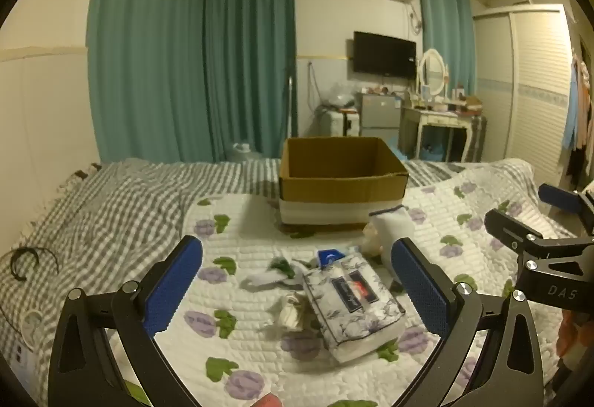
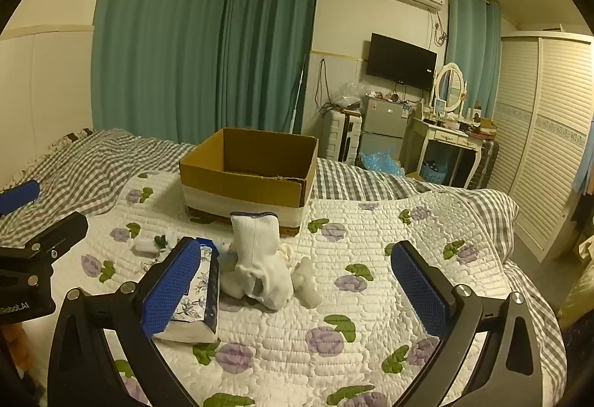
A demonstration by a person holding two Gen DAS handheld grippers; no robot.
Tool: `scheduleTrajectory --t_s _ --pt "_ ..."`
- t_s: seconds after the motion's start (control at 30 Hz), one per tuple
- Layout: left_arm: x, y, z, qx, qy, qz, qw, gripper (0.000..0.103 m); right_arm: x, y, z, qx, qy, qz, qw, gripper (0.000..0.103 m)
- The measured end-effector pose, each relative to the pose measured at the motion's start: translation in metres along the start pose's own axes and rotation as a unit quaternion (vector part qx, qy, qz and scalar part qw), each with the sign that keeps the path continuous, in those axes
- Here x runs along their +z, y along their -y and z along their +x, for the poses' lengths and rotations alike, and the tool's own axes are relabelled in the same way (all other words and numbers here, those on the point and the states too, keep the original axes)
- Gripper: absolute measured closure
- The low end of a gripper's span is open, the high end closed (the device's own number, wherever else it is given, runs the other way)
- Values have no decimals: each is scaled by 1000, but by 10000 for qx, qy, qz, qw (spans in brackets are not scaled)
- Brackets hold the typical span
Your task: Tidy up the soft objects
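Both the left gripper (image 1: 297, 286) and right gripper (image 2: 296, 286) gape wide, holding nothing, above the floral tissue pack (image 1: 352, 306) and white ribbed sock (image 2: 256, 258) at frame centre, the open brown cardboard box (image 2: 248, 180) behind them.

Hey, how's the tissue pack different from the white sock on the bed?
The tissue pack is a flat block lying on its side with a floral print and a dark label; the white sock is plain ribbed fabric, crumpled, its cuff standing upright. The pack lies under the left claw, the sock nearer the right claw. Both rest on the quilt before the cardboard box, untouched.
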State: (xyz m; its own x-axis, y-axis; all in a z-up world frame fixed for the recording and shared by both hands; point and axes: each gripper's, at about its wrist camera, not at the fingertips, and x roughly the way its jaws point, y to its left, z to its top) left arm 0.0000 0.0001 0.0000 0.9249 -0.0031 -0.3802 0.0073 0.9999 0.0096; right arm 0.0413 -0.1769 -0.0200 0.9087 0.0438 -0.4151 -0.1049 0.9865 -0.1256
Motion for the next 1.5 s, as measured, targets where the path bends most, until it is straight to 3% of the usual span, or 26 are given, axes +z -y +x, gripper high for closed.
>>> scheduleTrajectory --t_s 1.5 --pt "-6 -5 1 -27 -51 -158 9999 0 -1 0 0 -16 8 -31 10000 0"
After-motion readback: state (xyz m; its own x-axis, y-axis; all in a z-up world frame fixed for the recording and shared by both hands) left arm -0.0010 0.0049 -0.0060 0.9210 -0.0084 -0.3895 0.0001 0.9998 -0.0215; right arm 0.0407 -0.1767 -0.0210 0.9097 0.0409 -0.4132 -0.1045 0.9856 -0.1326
